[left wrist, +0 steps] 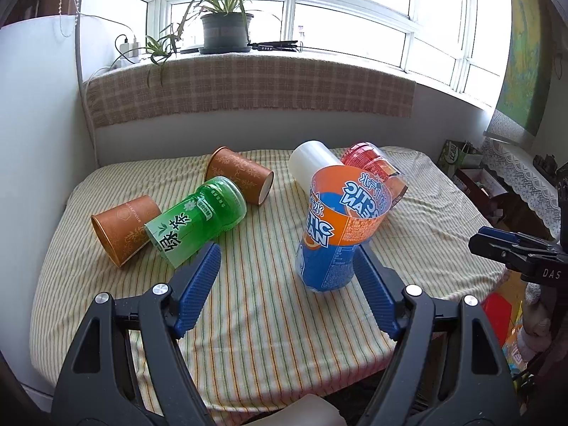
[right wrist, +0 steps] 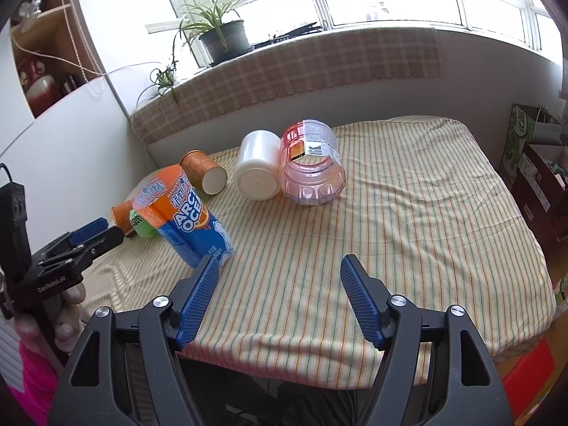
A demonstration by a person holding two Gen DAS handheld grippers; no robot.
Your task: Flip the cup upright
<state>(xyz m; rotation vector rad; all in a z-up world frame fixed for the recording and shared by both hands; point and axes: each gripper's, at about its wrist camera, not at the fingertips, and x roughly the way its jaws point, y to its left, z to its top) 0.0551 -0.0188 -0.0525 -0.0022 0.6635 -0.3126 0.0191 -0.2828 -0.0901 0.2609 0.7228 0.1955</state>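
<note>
An orange-and-blue "Arctic Ocean" cup (left wrist: 328, 229) stands on the striped tablecloth (left wrist: 255, 305), open end up and leaning a little; it also shows in the right wrist view (right wrist: 188, 216). My left gripper (left wrist: 287, 266) is open; its right finger (left wrist: 372, 291) is beside the cup's base, and I cannot tell if it touches. My right gripper (right wrist: 278, 284) is open and empty above the front of the table (right wrist: 408, 234); its left finger (right wrist: 198, 294) is near the cup's base.
Lying on their sides: a green cup (left wrist: 198, 218), two brown paper cups (left wrist: 124, 229) (left wrist: 241, 179), a white cup (right wrist: 257, 168) and a clear red cup (right wrist: 312, 163). A wall and a windowsill with a plant (left wrist: 223, 17) are behind. Boxes (right wrist: 532, 163) stand to the right.
</note>
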